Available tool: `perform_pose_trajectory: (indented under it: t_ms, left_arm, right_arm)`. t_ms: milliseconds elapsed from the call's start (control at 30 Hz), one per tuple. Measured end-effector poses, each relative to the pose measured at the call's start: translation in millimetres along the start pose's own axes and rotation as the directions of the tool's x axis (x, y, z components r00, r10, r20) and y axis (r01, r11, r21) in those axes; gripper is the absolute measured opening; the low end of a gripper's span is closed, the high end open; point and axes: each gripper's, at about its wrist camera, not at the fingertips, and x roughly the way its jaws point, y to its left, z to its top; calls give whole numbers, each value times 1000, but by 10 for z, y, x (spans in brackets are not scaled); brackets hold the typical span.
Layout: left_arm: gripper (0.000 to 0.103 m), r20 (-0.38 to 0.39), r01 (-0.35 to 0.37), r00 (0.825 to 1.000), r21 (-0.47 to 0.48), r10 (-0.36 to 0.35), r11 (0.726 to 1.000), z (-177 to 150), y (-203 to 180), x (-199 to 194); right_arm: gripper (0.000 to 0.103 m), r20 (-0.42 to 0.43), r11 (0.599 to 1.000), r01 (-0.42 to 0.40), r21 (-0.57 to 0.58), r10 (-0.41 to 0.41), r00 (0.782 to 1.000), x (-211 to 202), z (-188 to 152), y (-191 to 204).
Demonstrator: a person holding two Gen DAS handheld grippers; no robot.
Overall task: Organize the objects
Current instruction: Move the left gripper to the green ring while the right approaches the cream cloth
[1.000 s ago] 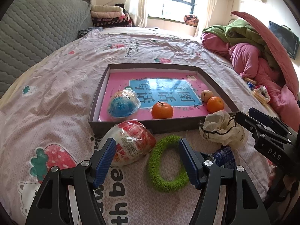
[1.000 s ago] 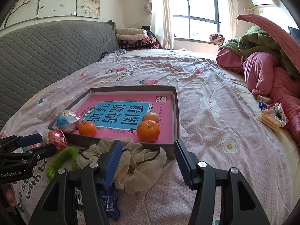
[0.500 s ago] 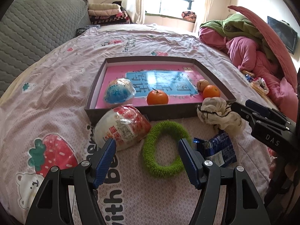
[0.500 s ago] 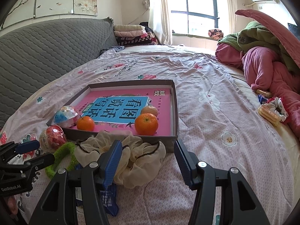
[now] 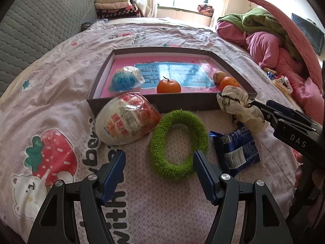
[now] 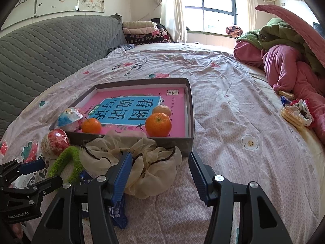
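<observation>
A shallow grey box [image 5: 182, 102] with a pink book inside lies on the bed; it holds a blue wrapped ball [image 5: 125, 79], two oranges [image 5: 168, 86] and a smaller fruit [image 5: 218, 76]. In front of it lie a red-white wrapped ball [image 5: 126, 121], a green fuzzy ring [image 5: 178, 144], a blue snack packet [image 5: 235, 149] and a cream scrunchie [image 6: 138, 162]. My left gripper [image 5: 159, 174] is open, just short of the green ring. My right gripper [image 6: 160, 174] is open, its left finger at the scrunchie's near edge.
A pile of pink and green bedding [image 6: 288, 59] lies at the right. Biscuits and a small scrunchie [image 6: 296, 116] lie by it. A grey padded headboard [image 6: 50, 48] runs along the left. Folded blankets [image 6: 142, 30] sit at the back.
Both grippers have drawn back a little toward me and stayed open. The blue packet has come into fuller view in the left wrist view. No object has moved.
</observation>
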Motion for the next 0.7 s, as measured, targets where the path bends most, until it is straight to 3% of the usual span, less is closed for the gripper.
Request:
perform_pose_trajectory:
  t_ms: [700]
  left_arm:
    - [71,-28,42,999,-68,-44,997,-88,109,157]
  right_arm:
    - [57,-69,999,-8,36,10,998,133,-112,-78]
